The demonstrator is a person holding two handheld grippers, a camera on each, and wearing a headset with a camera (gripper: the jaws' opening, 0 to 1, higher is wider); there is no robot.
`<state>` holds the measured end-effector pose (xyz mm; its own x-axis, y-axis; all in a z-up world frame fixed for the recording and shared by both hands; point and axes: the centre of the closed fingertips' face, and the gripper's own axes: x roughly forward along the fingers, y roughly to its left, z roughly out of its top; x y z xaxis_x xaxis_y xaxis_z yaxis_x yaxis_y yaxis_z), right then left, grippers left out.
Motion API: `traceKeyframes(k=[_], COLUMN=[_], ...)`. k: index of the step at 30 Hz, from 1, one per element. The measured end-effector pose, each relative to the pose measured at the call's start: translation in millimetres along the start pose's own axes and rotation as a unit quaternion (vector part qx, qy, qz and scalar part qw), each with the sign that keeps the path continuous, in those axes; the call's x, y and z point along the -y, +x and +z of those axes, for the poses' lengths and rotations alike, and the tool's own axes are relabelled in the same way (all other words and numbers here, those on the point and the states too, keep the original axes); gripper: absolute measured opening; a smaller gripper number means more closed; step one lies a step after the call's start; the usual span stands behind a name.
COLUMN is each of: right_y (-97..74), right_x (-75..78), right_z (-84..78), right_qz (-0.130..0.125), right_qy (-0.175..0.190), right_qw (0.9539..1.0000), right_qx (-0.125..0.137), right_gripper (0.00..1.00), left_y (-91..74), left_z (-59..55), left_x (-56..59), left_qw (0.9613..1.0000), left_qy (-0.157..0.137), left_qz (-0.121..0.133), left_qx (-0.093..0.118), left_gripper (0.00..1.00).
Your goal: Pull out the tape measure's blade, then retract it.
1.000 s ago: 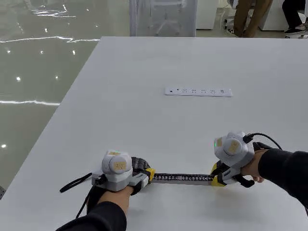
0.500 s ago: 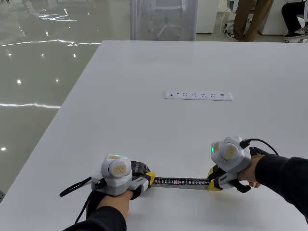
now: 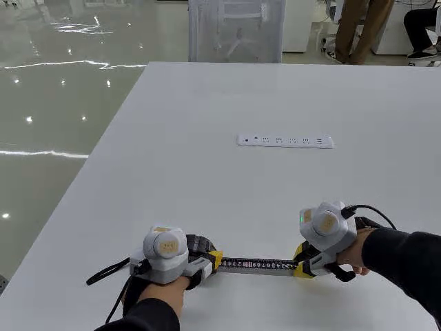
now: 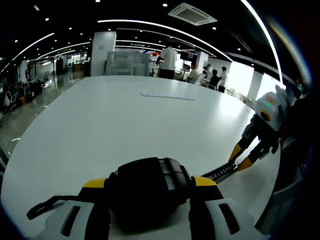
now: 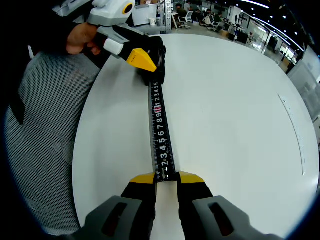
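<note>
Head view: your left gripper (image 3: 213, 259) clamps the tape measure (image 3: 199, 243), right gripper (image 3: 299, 261) pinches its blade (image 3: 256, 264), open table (image 3: 207, 172) stretching to the power strip (image 3: 284, 141); exposed blade shorter than before.

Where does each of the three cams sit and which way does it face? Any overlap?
Head view: on the person's head, looking forward and down over the table; shows sleeves, left gripper, right gripper, power strip.
Left gripper view: on the left gripper, looking along its jaws past the tape measure case to the right gripper.
Right gripper view: on the right gripper, looking along the blade to the left gripper and the hand holding it.
Shared: gripper views face each other; all three show the blade.
</note>
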<state>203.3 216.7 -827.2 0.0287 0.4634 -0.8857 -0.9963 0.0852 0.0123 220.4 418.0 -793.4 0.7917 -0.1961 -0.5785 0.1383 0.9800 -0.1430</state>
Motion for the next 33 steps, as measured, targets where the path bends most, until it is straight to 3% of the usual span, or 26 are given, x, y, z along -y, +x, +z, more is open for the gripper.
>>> traceKeyframes(k=[33], right_y=[10.9], right_x=[-4.7], right_z=[21.4], right_qz=[0.002], right_qy=[-0.002], right_qw=[0.9999], right_qx=[0.015], right_gripper=[0.12], left_y=[-0.2], left_z=[0.3], left_x=[-0.2], left_qw=[1.0000], left_qy=[-0.001], left_qz=[-0.004], left_qx=[-0.003], left_gripper=[0.59])
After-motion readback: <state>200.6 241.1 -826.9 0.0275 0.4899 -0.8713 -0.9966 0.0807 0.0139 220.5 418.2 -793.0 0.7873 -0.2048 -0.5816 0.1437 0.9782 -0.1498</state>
